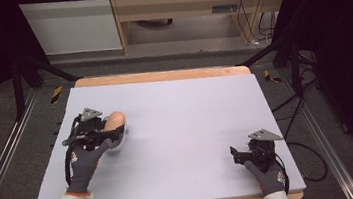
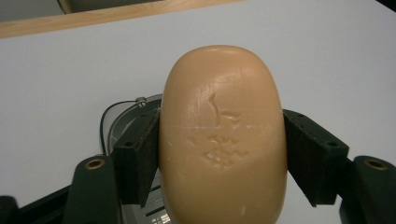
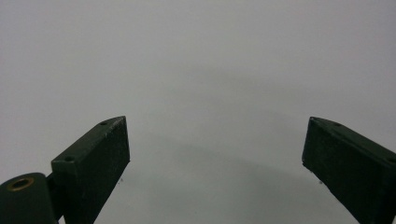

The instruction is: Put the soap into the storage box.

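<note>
The left gripper (image 2: pixel 222 154) is clamped across the short sides of a tan oval soap bar (image 2: pixel 223 140), its long axis pointing away from the hand, while the right gripper (image 3: pixel 217 163) rests well apart with jaws wide.

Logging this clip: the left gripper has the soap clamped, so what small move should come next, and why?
Probably lift the soap slightly. The left gripper grips its sides above a grey dish, so it seems ready to move. The right gripper is open and empty over the table.
</note>
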